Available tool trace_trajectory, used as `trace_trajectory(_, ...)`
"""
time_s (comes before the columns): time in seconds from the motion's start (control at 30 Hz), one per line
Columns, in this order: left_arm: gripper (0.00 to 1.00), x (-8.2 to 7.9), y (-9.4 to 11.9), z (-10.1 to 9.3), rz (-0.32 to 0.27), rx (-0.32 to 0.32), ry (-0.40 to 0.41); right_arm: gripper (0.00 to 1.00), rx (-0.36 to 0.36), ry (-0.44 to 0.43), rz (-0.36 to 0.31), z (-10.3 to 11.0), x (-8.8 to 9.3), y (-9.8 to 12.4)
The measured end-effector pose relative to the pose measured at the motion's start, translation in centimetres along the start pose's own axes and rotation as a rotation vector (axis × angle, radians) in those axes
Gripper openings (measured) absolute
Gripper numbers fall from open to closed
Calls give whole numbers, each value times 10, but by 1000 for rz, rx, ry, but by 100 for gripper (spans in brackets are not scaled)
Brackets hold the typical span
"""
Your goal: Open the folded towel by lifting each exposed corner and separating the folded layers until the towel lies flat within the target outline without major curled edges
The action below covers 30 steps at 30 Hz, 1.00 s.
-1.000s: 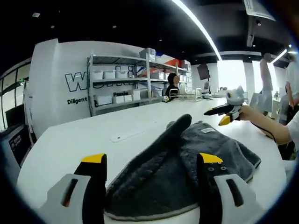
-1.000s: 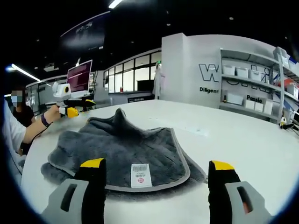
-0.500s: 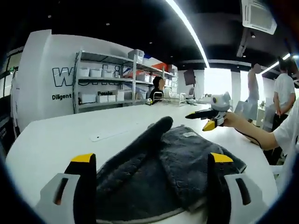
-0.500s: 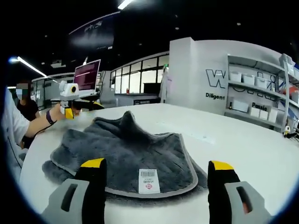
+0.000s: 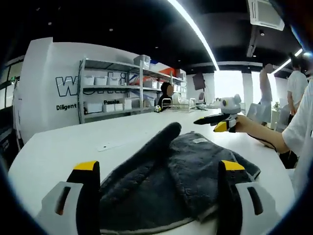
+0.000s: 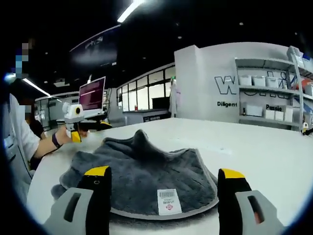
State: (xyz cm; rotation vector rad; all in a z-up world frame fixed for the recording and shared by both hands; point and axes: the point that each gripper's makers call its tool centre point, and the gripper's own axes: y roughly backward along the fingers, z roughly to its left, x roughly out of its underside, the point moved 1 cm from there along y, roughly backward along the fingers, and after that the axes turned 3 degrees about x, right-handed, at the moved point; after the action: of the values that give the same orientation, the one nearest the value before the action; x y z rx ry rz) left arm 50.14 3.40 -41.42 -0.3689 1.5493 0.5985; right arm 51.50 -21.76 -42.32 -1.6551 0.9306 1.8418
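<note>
A dark grey towel [image 5: 171,176] lies folded and rumpled on the white table [image 5: 54,152], with a raised ridge running up its middle. My left gripper [image 5: 159,166] is open, its jaws spread wide on either side of the towel's near edge. A hand holds my right gripper [image 5: 218,119] above the towel's far right edge. In the right gripper view the towel [image 6: 142,166] shows a pale hem and a white barcode label [image 6: 167,200] near me. My right gripper [image 6: 165,171] is open, with the labelled edge between the jaws. A hand holds the left gripper [image 6: 78,125] beyond the towel's far left corner.
Metal shelving with white bins [image 5: 112,93] stands against the lettered wall behind the table. A small flat white piece [image 5: 108,145] lies on the table left of the towel. A monitor [image 6: 91,93] glows at the back, and people [image 5: 297,85] stand at the far right.
Both cameras have sunk a little towards the table, and the right one has come closer to the labelled edge. The towel's shape is the same. Both grippers stay open.
</note>
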Motion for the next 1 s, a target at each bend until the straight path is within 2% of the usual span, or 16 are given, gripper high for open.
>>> trace_trajectory(0.07,99,-4,2,-1,-10,1,-2,91,-21,6,-12,11,-3,-1)
trace_trajectory(0.2,99,-12,6,0,-38,-10,-8,87,-28,123,22,23,2,-4)
trace_trajectory(0.3,99,-12,7,2,-36,-21,-12,81,-31,138,20,28,0,-7)
trace_trajectory(0.6,99,-11,5,1,-21,-15,-18,78,-91,163,37,36,-11,-33)
trace_trajectory(0.7,99,-10,4,1,-14,-16,-20,75,-93,211,46,34,-18,-46)
trace_trajectory(1.0,99,-15,8,8,-30,-38,-12,55,-165,273,92,34,-25,-80)
